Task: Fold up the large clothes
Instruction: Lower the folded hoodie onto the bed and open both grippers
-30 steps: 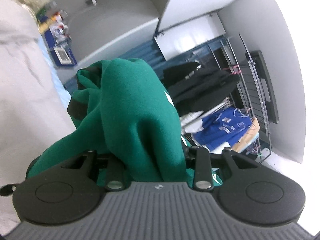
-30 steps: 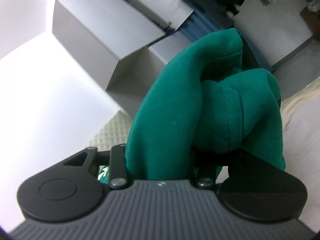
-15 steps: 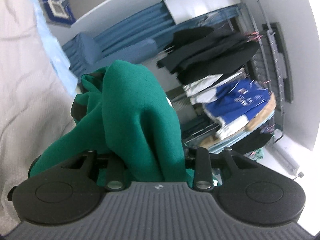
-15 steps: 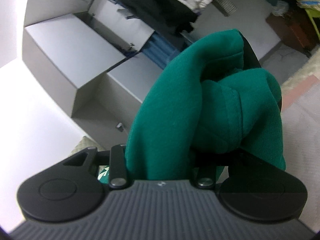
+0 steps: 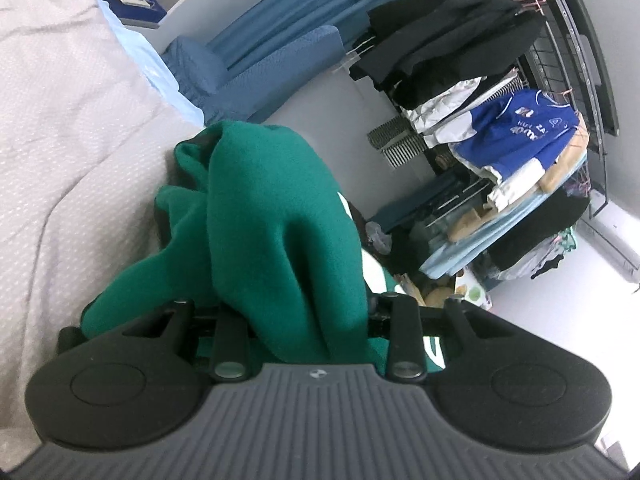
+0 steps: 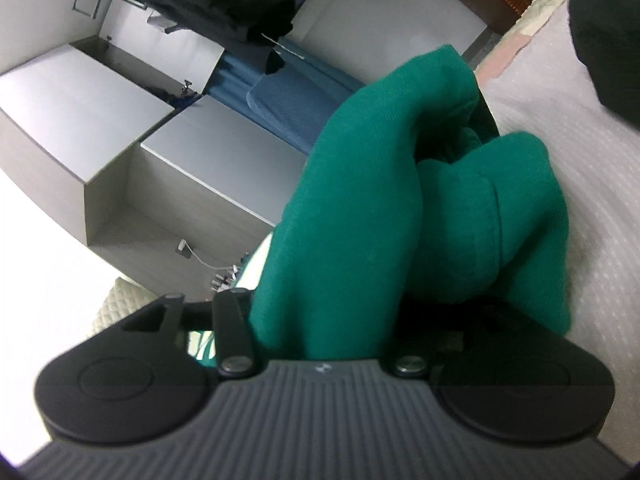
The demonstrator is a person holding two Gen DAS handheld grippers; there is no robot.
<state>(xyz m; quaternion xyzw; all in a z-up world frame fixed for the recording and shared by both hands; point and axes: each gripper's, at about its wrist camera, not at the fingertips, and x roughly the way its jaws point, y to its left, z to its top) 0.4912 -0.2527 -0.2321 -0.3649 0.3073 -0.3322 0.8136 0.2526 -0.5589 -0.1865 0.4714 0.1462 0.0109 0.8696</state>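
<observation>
Tongs [image 5: 280,264] beside bedspread [image 5: 60,140] edge

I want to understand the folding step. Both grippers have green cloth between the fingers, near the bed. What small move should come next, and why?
Probably lower both bunches onto the white bedspread and spread them apart. The green garment hangs bunched in the left gripper, not flat. The right gripper has just been opening with cloth between its fingers, so it seems about to let go.
</observation>
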